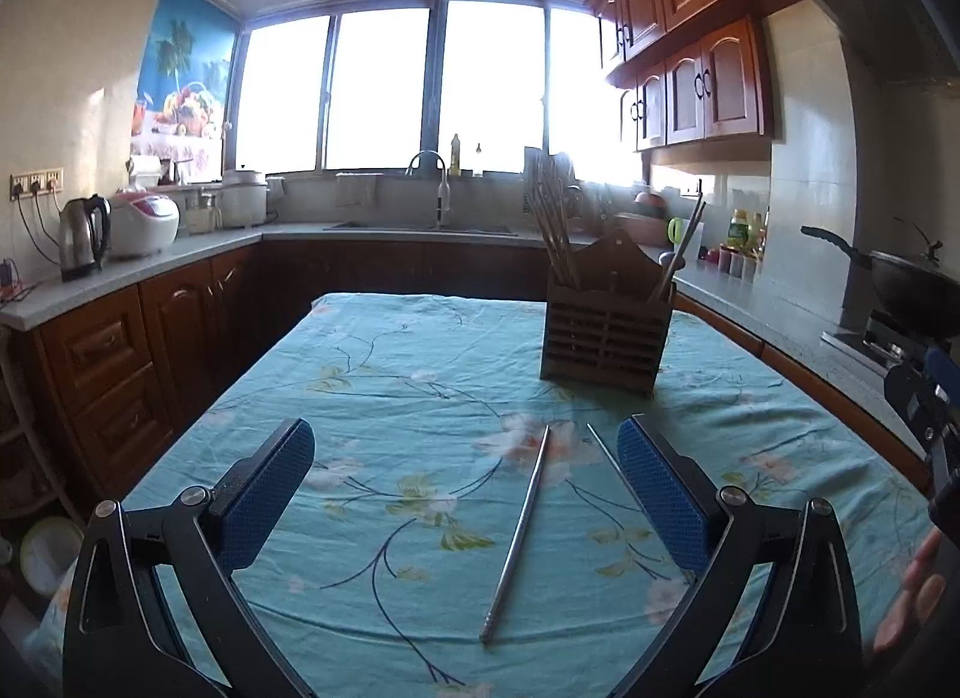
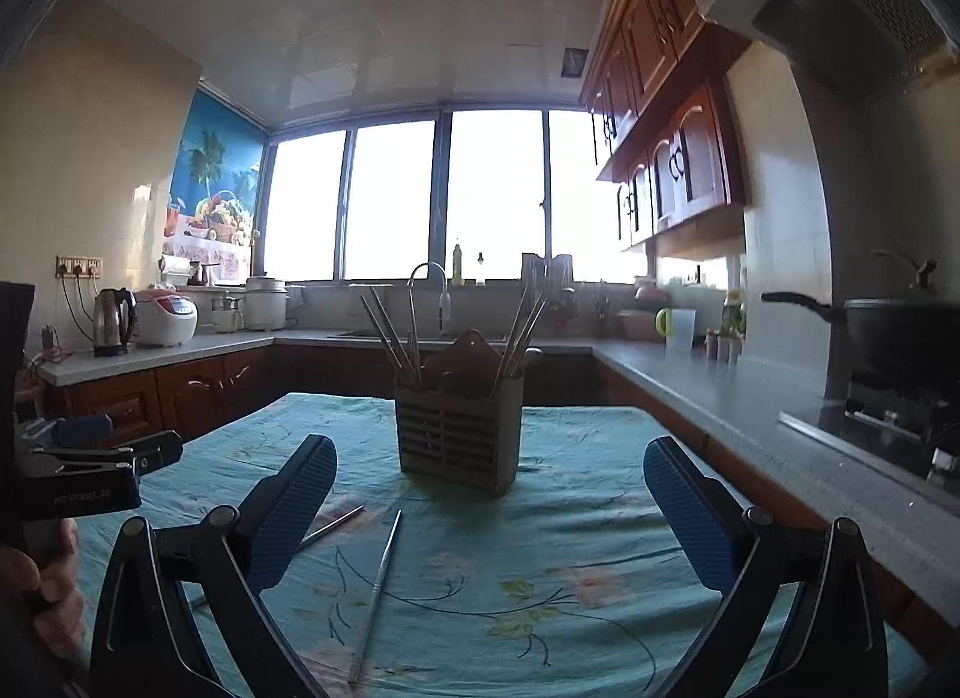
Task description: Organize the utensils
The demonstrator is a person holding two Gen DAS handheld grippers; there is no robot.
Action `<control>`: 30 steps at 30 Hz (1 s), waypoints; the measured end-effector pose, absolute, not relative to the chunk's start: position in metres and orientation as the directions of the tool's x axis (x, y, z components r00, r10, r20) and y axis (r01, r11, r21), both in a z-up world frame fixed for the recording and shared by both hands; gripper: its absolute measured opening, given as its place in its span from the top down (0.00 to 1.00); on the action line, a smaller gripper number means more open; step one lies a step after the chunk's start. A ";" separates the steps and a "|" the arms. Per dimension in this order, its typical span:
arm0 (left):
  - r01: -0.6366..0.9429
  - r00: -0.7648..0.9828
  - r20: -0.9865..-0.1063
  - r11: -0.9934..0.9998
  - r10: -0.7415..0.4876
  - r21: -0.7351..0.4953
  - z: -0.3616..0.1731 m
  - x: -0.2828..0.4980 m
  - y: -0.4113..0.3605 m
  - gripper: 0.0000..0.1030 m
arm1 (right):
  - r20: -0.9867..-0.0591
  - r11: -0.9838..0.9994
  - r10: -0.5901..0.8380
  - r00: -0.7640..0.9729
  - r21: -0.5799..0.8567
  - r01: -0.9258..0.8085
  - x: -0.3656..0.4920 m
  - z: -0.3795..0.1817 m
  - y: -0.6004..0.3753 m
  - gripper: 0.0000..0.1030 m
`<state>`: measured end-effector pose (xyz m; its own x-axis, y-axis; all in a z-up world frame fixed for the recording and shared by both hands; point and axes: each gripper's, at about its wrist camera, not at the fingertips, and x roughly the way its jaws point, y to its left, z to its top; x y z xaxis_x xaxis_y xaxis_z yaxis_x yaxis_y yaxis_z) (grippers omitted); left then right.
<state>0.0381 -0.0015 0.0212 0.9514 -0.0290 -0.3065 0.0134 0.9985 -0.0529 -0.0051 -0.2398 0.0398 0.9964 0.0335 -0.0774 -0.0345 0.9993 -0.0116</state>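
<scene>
Two metal chopsticks lie loose on the tablecloth, both grippers spread wide and holding nothing.

One metal chopstick (image 1: 519, 530) lies flat on the teal flowered tablecloth (image 1: 384, 398), running away from the camera between the left gripper's (image 1: 465, 494) blue pads; a second chopstick (image 1: 606, 455) lies just beside it, next to the right-hand pad — neither is touched. In the right wrist view the same pair lies apart, the first (image 2: 377, 590) between the right gripper's (image 2: 489, 506) fingers, the other (image 2: 333, 525) partly hidden behind the left-hand pad. Farther back on the cloth stands the slatted wooden utensil holder (image 2: 459, 434), upright — bundles of chopsticks lean out of its left and right compartments. Behind the table a grey countertop (image 2: 720, 392) wraps round under the windows, with a kettle (image 1: 84, 239) at left and a black wok (image 2: 900, 326) at right.
</scene>
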 end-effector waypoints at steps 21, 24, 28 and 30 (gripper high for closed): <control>-0.007 0.935 -0.355 1.000 0.001 -0.016 -0.010 0.025 -0.005 0.00 | -0.225 0.996 0.027 0.974 0.085 -0.008 0.001 0.001 -0.260 0.00; -0.005 0.932 -0.362 1.000 -0.002 -0.018 -0.011 0.026 -0.005 0.00 | -0.225 0.996 0.028 0.974 0.090 -0.008 0.001 0.000 -0.260 0.00; 0.003 0.928 -0.371 1.000 -0.012 -0.025 -0.013 0.025 -0.005 0.00 | -0.237 0.995 0.031 0.971 0.098 -0.008 0.002 -0.002 -0.260 0.00; 0.004 0.927 -0.376 1.000 -0.012 -0.022 -0.014 0.025 -0.007 0.00 | -0.241 0.995 0.034 0.970 0.102 -0.009 0.002 -0.002 -0.259 0.00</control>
<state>0.0247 -0.0065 -0.0143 0.9266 -0.0123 -0.3759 0.0042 0.9997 -0.0222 0.0017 -0.2594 -0.0025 0.9699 0.0339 -0.2410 -0.0093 0.9947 0.1025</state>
